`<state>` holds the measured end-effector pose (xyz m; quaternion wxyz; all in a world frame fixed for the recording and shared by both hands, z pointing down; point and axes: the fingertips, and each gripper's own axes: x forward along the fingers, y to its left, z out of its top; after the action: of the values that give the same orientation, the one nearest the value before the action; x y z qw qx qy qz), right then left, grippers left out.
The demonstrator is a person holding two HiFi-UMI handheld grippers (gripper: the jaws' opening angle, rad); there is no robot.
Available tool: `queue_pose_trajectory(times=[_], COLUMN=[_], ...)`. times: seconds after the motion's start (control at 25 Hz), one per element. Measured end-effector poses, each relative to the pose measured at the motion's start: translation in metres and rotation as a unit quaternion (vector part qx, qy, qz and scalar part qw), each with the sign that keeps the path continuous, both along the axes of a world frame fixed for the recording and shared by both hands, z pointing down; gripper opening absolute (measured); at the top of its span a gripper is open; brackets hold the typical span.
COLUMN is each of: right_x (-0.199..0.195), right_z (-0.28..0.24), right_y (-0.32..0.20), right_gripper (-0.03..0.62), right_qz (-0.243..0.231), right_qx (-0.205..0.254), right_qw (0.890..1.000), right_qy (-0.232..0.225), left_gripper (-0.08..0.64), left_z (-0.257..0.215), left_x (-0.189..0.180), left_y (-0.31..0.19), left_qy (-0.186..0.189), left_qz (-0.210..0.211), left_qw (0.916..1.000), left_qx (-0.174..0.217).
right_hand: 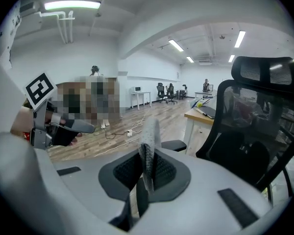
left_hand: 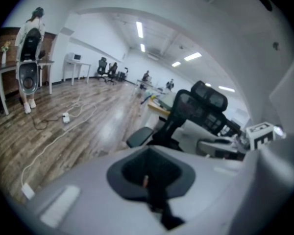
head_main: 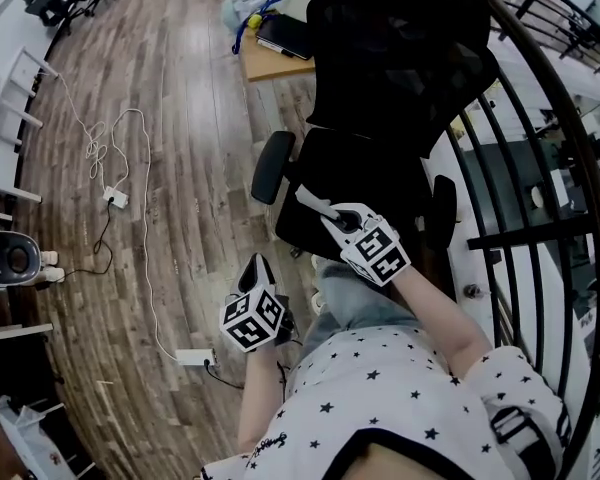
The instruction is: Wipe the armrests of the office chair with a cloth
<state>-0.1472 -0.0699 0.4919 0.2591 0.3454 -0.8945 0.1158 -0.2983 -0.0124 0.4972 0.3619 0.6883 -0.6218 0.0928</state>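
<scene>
The black mesh office chair (head_main: 390, 78) stands ahead of me, with its left armrest (head_main: 272, 166) and right armrest (head_main: 442, 211) both free. My right gripper (head_main: 320, 206) hovers over the seat's front, shut on a narrow light grey cloth (head_main: 310, 200). In the right gripper view the cloth (right_hand: 150, 141) sticks up out of the closed jaws of that gripper (right_hand: 147, 168), and the chair (right_hand: 255, 131) is to the right. My left gripper (head_main: 256, 268) hangs lower left, above the floor, apart from the chair. Its jaws (left_hand: 149, 177) are shut with nothing held.
A wooden desk (head_main: 270, 63) with a dark tablet and a bag stands behind the chair. White cables (head_main: 110, 158) and a power strip (head_main: 195, 356) lie on the wood floor at left. A black railing (head_main: 540, 198) runs close on the right. A person (left_hand: 30, 43) stands far off.
</scene>
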Motion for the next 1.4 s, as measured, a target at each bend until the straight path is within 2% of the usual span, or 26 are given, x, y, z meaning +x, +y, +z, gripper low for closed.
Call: queue_pose_trajectory(times=[0.48,1.0,1.4], right_x=[-0.009,-0.020,-0.029], right_z=[0.022,0.068,0.121], right_y=[-0.093,-0.201,-0.250], right_gripper=[0.026,0.026,0.026], right_qz=[-0.006,-0.008,-0.020], right_qx=[0.004,-0.007,-0.036], right_qw=[1.000,0.999,0.996], right_qy=[0.012,0.038,0.075], left_gripper=[0.008,0.008,0.008], left_z=[0.025,0.057,0.081], left_x=[-0.017,-0.015,-0.018], left_y=[-0.045,-0.114,-0.144], left_qy=[-0.009,-0.007,-0.003], left_qz=[-0.035,-0.032,-0.034], left_qw=[0.9989,0.9976,0.9957], left_qx=[-0.029,-0.062,-0.087])
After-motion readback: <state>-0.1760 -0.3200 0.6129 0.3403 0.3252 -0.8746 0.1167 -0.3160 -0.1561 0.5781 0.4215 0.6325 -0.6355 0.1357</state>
